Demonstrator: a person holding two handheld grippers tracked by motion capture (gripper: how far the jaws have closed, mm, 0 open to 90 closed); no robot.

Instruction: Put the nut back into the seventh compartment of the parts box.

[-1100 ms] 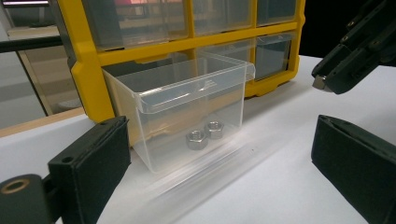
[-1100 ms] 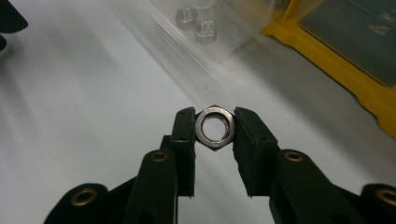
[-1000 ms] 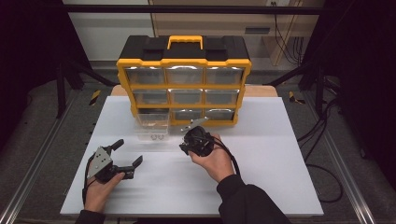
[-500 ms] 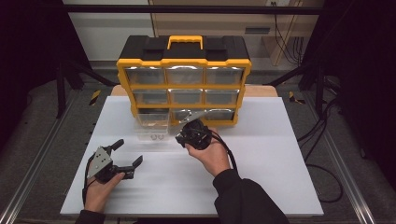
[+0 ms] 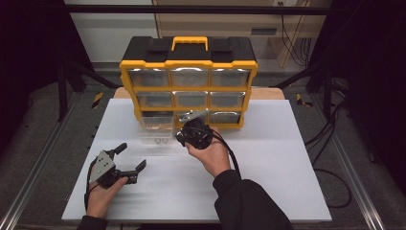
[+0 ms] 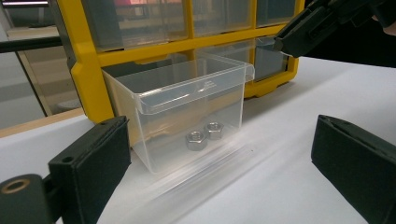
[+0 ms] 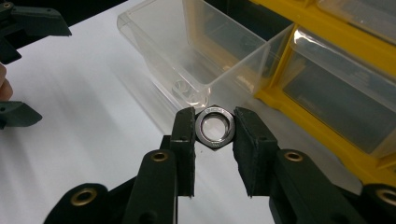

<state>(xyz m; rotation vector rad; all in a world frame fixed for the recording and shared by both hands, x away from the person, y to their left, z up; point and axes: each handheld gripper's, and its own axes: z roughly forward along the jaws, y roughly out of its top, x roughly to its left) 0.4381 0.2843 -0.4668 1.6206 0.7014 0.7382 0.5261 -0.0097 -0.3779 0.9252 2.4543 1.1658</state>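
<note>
A steel hex nut (image 7: 214,127) is pinched flat between the pads of my right gripper (image 7: 214,122), which is shut on it. That gripper (image 5: 193,132) hovers just right of a clear plastic drawer (image 5: 155,128) standing on the white table in front of the yellow organizer (image 5: 189,72). Two more nuts (image 6: 203,135) lie on the bottom of the drawer (image 6: 187,107). My left gripper (image 5: 131,155) rests on the table at the near left, jaws wide open and holding nothing, aimed at the drawer. The right gripper's jaws (image 6: 303,28) also appear at the top right of the left gripper view.
The organizer has three rows of clear drawers, and its bottom-left slot (image 5: 154,115) stands vacant behind the pulled-out drawer. The white table top (image 5: 287,163) spreads wide to the right. Cables (image 5: 330,158) hang off the table's right side.
My right gripper has carried the nut away from the person and slightly left, closer to the clear drawer. The left gripper has kept still.
</note>
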